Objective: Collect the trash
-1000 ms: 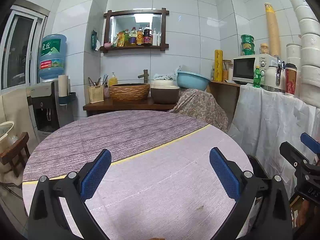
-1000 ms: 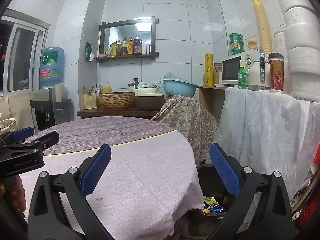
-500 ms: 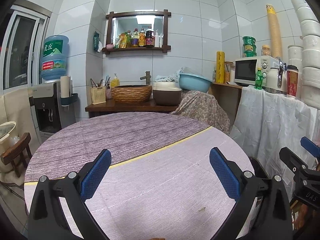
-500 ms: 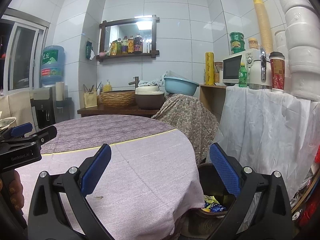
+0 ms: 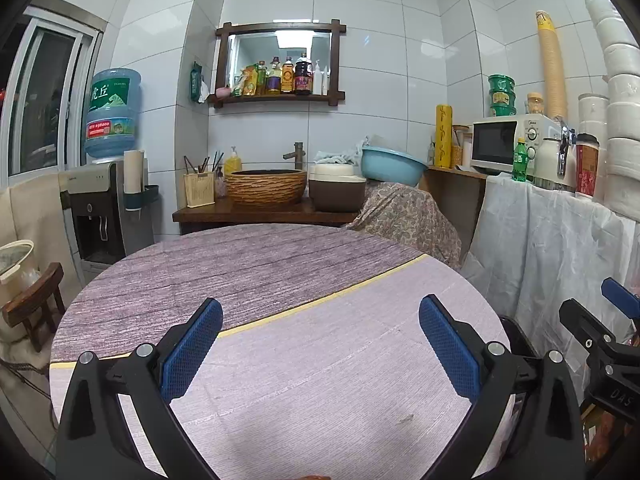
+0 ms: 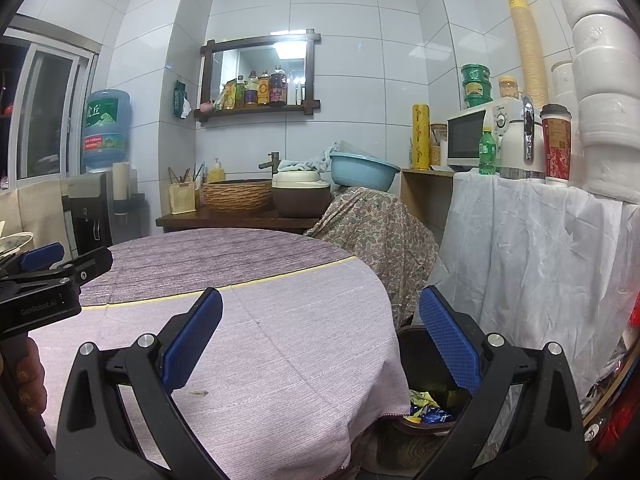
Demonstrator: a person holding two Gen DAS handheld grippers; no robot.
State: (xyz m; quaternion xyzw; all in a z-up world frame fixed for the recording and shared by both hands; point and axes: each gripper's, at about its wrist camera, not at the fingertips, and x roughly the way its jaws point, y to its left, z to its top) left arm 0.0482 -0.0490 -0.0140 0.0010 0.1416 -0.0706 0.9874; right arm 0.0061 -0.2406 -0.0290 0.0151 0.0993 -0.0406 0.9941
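White tiles behind, cloth-covered tabletop (image 5: 320, 360) nearly bare. Both my left claw (image 5: 320, 344) and right claw (image 6: 320, 344) gape wide, empty. Wrappers (image 6: 428, 410) sit in the bin (image 6: 408, 344) beside it; I'd check that speck (image 6: 198, 392).

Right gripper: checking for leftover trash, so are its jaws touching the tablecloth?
Apart. The right wrist view shows the right gripper open and empty, its jaws raised above the tablecloth, the cloth visible between them.

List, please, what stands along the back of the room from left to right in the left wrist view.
Water dispenser → chopstick holder → woven basin → brown pot → blue basin → yellow roll → microwave → green bottle
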